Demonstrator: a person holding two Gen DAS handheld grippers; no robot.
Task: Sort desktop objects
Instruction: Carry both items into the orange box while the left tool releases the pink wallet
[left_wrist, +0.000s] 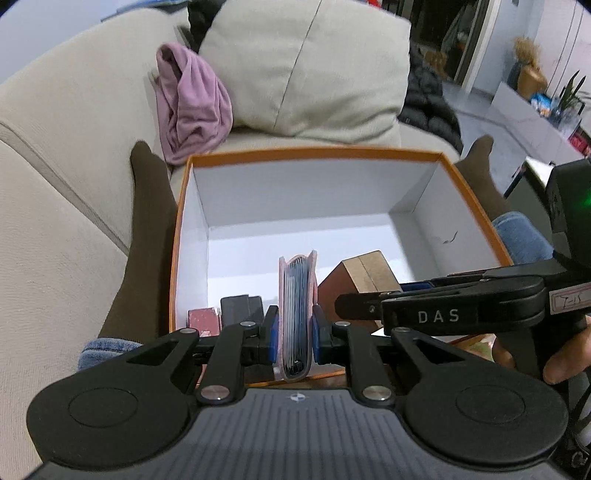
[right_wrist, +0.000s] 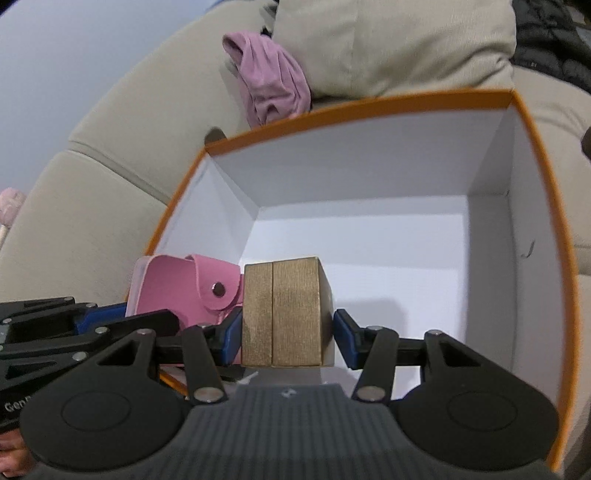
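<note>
While the beige sofa fills the background, the orange box with white inner walls sits on it between the person's legs and serves as the landmark. Behind the box's far rim lies a beige cushion, with a crumpled mauve cloth at its far-left corner. Over the box's near edge, the right claw is about half open, its blue pads clamped on a gold-faced small box. Left of that, also above the near edge, the left claw is nearly closed, pinching an upright pink card holder. Small dark and red items are near the box's near-left corner.
</note>
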